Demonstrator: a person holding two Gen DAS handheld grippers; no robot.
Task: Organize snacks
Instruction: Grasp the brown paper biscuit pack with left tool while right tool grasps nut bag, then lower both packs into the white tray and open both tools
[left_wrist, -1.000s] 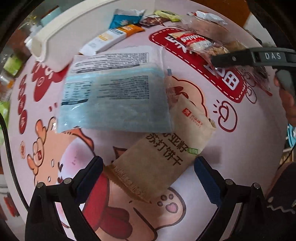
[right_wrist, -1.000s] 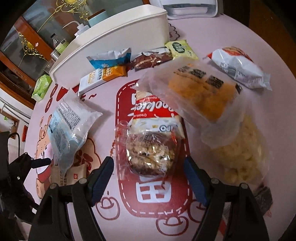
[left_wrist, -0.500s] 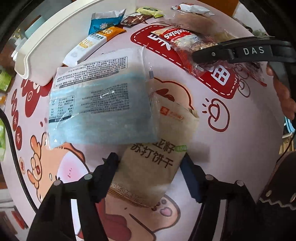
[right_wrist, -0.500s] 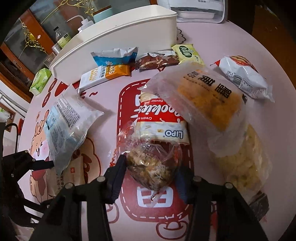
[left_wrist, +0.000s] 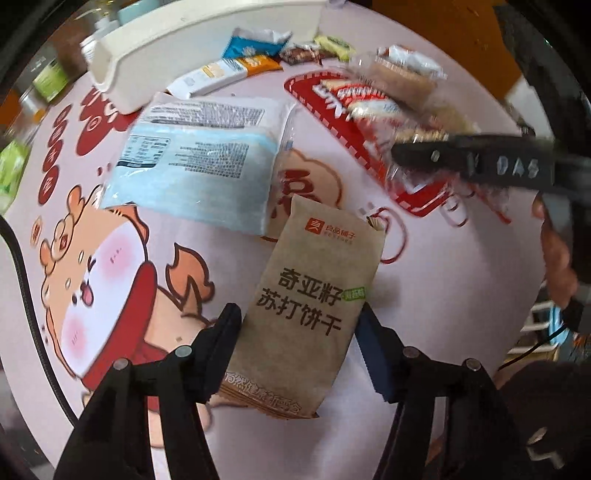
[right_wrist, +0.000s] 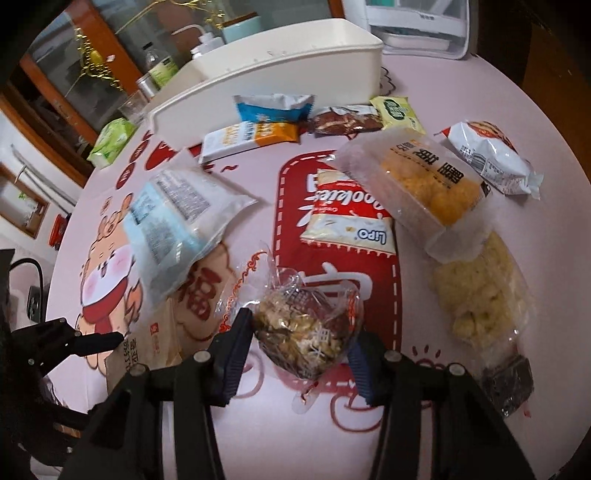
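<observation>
My left gripper (left_wrist: 299, 328) is shut on a brown paper cracker packet (left_wrist: 314, 295) and holds it lifted off the pink tablecloth. My right gripper (right_wrist: 301, 343) is shut on a clear bag of brown nut clusters (right_wrist: 306, 332), raised above the cloth. The right gripper also shows at the right of the left wrist view (left_wrist: 461, 162). A long white bin (right_wrist: 273, 74) stands at the far side. A pale blue packet (left_wrist: 199, 166) lies in front of the cracker packet.
Loose snacks lie on the cloth: a red-and-white cookie bag (right_wrist: 347, 218), a clear pack of orange puffs (right_wrist: 424, 184), a bag of pale puffs (right_wrist: 484, 291), a white bag (right_wrist: 487, 155), and small bars (right_wrist: 258, 136) by the bin. A green tissue pack (right_wrist: 112, 140) sits at the left edge.
Both grippers closed from wide open onto their packets. The left lifted the cracker packet clear of the blue packet; the right lifted the nut-cluster bag off the cookie bag.
</observation>
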